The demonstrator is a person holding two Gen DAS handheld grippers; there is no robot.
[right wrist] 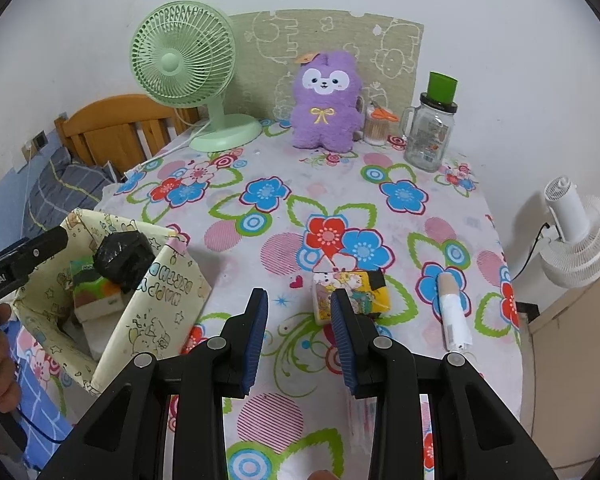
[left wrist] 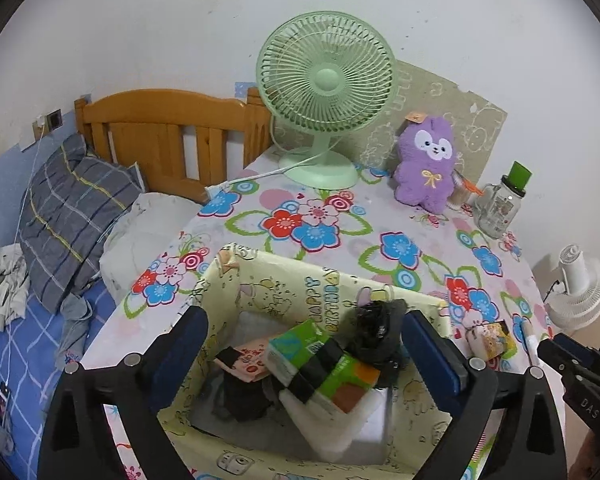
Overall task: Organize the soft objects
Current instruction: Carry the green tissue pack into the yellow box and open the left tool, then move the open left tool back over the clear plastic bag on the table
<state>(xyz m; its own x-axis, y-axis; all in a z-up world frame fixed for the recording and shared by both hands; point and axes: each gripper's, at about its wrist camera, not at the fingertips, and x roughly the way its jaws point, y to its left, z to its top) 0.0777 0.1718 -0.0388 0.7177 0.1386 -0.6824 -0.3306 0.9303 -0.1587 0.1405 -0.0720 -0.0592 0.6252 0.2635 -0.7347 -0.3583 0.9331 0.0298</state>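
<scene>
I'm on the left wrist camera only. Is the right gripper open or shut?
Observer: Open. The right gripper hangs over the tablecloth with nothing between its jaws.
Operator: What's closest to it?
Observer: The cartoon-printed pack lies just ahead, in line with the right finger, not between the two.
Operator: Anything to the right of that?
Observer: A white tube with a beige far end lies flat on the cloth, apart from the pack.
</scene>
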